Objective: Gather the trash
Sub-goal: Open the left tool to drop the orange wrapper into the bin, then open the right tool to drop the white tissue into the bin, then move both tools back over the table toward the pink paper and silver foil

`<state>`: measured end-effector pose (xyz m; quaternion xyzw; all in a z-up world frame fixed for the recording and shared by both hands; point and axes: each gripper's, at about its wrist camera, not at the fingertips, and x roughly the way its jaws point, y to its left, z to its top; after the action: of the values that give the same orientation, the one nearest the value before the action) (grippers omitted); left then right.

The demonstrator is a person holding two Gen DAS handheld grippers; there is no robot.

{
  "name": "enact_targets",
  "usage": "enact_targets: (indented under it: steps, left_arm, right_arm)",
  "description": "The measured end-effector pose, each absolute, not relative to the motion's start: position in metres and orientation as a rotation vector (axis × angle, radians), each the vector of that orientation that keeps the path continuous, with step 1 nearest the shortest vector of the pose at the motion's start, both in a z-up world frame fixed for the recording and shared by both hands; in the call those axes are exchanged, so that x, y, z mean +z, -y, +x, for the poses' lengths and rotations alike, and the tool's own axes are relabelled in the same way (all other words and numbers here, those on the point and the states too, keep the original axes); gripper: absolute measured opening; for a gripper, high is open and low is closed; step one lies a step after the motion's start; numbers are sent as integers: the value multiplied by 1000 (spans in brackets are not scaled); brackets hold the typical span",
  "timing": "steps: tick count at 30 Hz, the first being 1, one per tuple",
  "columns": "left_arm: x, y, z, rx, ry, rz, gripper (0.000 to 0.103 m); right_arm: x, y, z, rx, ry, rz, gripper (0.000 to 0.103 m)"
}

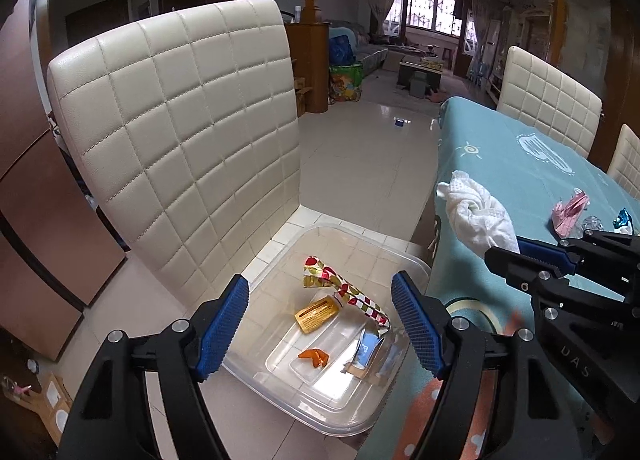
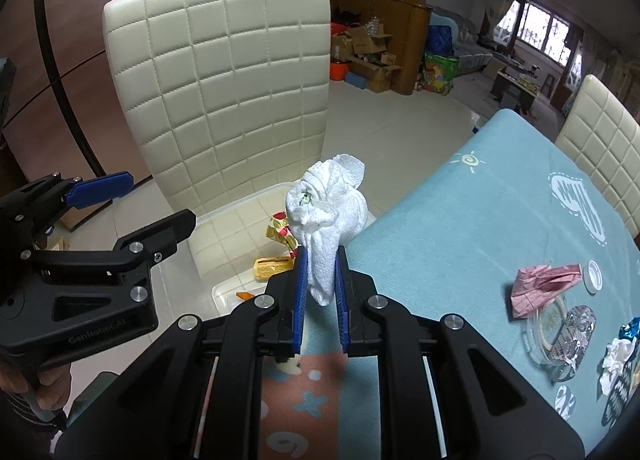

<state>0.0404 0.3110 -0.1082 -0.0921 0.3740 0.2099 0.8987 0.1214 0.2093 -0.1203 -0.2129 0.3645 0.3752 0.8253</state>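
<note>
A clear plastic bin (image 1: 276, 388) sits on the seat of a cream chair (image 1: 180, 140) and holds a red-patterned wrapper (image 1: 344, 292), a small yellow bottle (image 1: 318, 314), an orange scrap (image 1: 314, 358) and a blue-white packet (image 1: 370, 352). Above the bin, my left gripper (image 1: 320, 288) stands open with nothing between its pads. My right gripper (image 2: 320, 256) is shut on a crumpled white tissue (image 2: 328, 200), held over the table edge beside the bin (image 2: 224, 212). The right wrist view shows the left gripper (image 2: 156, 200) at its left, and the tissue (image 1: 476, 216) also appears in the left wrist view.
The table (image 2: 460, 220) has a teal cloth. On it lie a pink folded paper (image 2: 540, 284), a white cap (image 2: 592, 277), a crushed clear bottle (image 2: 576, 328) and blue foil (image 2: 632, 330). More cream chairs stand behind the table. A hand grips the left handle (image 2: 48, 388).
</note>
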Motion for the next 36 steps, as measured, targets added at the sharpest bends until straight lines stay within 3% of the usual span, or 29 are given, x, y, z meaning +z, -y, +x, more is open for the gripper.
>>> enact_targets:
  steps: [16,20,22,36]
  left_arm:
    - [-108,-329,29,484,-774,-243,72]
    - [-108,-328,28,484,-776,-244,72]
    - [-108,-327,28,481,-776,-244,72]
    - [-94,-307,24,466,-763,-203,72]
  right_arm:
    - [-124,-220,114,817,-789,-477,17]
    - [-127,-218,120,825,-828,-455,32]
    - [-127,-215,122,823,-824,-442,57]
    - [-116,-192,119,771,-782,-411,58]
